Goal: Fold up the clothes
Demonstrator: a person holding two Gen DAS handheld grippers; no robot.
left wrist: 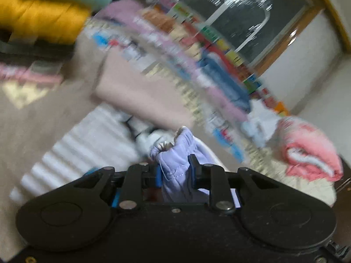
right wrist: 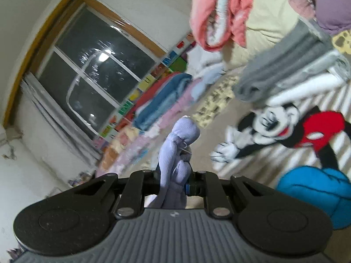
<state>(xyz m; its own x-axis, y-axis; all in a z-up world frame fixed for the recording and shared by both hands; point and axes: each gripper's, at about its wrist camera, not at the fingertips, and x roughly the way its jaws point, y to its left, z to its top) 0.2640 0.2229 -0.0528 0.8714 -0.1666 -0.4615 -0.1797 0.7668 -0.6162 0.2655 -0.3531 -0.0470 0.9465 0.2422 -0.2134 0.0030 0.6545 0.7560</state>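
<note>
My left gripper [left wrist: 175, 164] is shut on a bunched fold of a lavender garment [left wrist: 175, 153], which rises between its fingers. My right gripper [right wrist: 175, 175] is shut on another bunched part of the lavender garment [right wrist: 182, 135]. Both hold the cloth above a bed covered with clothes. The rest of the garment hangs below, out of view. Both views are motion blurred.
A striped Mickey Mouse blanket [right wrist: 285, 129] lies on the bed, with a beige garment [left wrist: 136, 92] over it. Piles of clothes surround it: pink [left wrist: 307, 153], blue [right wrist: 162, 100], grey [right wrist: 280, 65], yellow [left wrist: 39, 15]. A dark window [right wrist: 94, 70] is behind the bed.
</note>
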